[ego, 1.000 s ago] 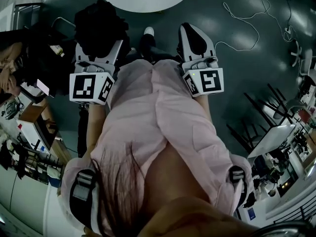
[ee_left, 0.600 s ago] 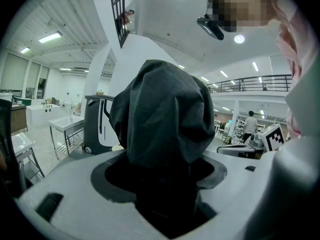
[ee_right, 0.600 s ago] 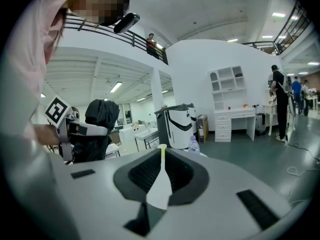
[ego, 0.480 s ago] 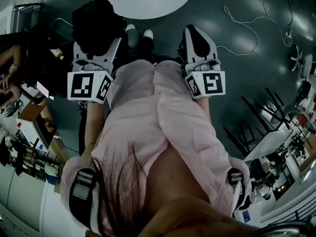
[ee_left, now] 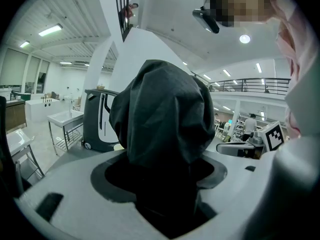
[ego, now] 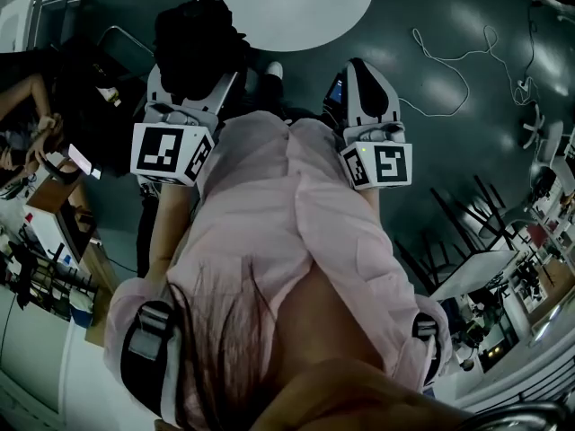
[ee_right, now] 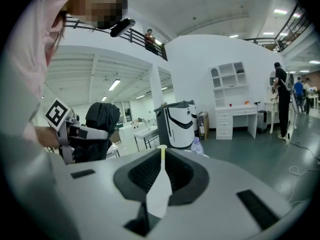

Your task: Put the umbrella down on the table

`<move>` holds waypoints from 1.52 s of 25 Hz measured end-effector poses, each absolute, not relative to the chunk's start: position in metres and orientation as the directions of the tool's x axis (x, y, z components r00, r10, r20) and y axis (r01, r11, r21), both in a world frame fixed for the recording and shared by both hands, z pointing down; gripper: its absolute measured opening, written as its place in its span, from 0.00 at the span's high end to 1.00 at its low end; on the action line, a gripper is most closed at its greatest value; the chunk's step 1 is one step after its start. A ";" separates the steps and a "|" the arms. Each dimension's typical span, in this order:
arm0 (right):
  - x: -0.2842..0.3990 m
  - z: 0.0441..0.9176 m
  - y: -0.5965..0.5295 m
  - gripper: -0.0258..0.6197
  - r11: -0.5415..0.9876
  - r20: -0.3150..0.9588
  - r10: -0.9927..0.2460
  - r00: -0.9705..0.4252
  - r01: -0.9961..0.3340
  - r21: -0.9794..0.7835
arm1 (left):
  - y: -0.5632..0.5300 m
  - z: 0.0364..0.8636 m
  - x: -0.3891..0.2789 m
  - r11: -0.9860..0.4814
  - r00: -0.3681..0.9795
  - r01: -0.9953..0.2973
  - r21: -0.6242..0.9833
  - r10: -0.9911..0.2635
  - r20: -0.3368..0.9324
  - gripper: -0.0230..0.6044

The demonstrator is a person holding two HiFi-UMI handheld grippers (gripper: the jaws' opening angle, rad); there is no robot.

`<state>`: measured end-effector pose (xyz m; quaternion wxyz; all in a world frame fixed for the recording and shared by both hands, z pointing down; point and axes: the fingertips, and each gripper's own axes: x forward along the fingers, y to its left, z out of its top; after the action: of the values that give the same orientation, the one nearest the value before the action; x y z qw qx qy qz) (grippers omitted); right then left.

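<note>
Short of the table (ego: pixel 283 7), our left gripper (ego: pixel 189 97) pinches the bundled umbrella (ee_left: pixel 162 119), seemingly ready for setting down, while our right gripper (ee_right: pixel 161 184) idles, jaws pressed together, empty.

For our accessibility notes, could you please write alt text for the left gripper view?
A bundled black umbrella fills the middle of the picture, clamped between the left tongs and rising out of them. Behind it is a bright white hall, with a dark wheeled machine at left and the right tongs at right.
</note>
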<state>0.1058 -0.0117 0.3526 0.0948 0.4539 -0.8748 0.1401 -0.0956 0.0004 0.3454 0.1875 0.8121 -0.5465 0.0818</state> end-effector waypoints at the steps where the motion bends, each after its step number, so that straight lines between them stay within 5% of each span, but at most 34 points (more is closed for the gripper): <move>1: 0.103 0.351 -0.017 0.90 0.544 0.293 -0.771 -0.565 -0.824 -0.160 | -0.005 0.345 -0.099 -0.338 0.394 -0.916 0.215 -0.855 0.337 0.45; 23: 0.061 0.350 -0.087 0.90 0.353 0.341 -0.864 -0.371 -0.928 -0.117 | -0.113 0.358 -0.148 -0.494 0.547 -0.837 0.236 -0.755 0.361 0.45; 38: 0.085 0.339 -0.115 0.90 0.426 0.302 -0.844 -0.443 -0.896 -0.125 | -0.117 0.343 -0.121 -0.442 0.478 -0.878 0.183 -0.799 0.365 0.45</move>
<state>0.0850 -0.1149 0.3391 0.0969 0.5188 -0.8387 0.1345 -0.1207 -0.1168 0.3429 0.1756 0.8416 -0.4981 0.1131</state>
